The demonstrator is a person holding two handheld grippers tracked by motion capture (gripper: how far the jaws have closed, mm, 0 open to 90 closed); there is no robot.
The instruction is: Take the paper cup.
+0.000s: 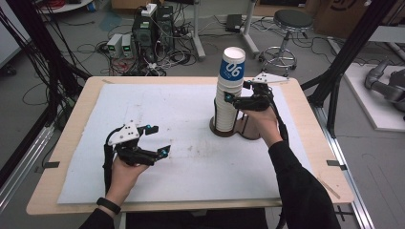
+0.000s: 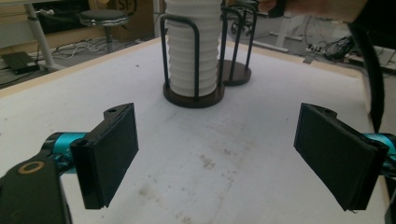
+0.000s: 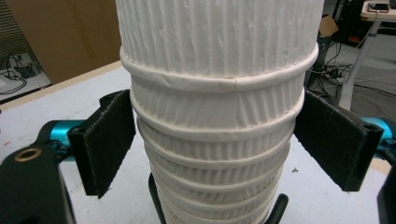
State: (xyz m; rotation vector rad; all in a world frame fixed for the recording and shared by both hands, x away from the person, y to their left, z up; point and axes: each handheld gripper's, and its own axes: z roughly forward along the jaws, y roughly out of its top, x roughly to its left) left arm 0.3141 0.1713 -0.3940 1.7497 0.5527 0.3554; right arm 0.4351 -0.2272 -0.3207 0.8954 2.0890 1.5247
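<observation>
Right gripper [image 1: 235, 95] straddles the stack of paper cups [image 1: 228, 93] high on its side, jaws on either flank of the ribbed white wall; in the right gripper view the pads [image 3: 109, 140] sit at the rims, seemingly touching at the left edge, though whether they press I cannot tell; left gripper [image 1: 157, 140] hangs wide and empty over the white mat [image 1: 191, 157], well apart from the stack. The cups stand nested in a dark wire holder [image 1: 231, 130] on the far right part of the bench [image 1: 71, 119], a second empty holder [image 2: 236, 70] just behind it (the top cup bears a blue printed band).

Judged from here, the risk is a squeeze that catches several rims at once, so a lift drags a clump instead of one cup; too hard a pinch could crumple the thin wall; a sideways pull might tip the tall stack against the holder's wire loops, or carry holder and all, since nothing steadies the base.
</observation>
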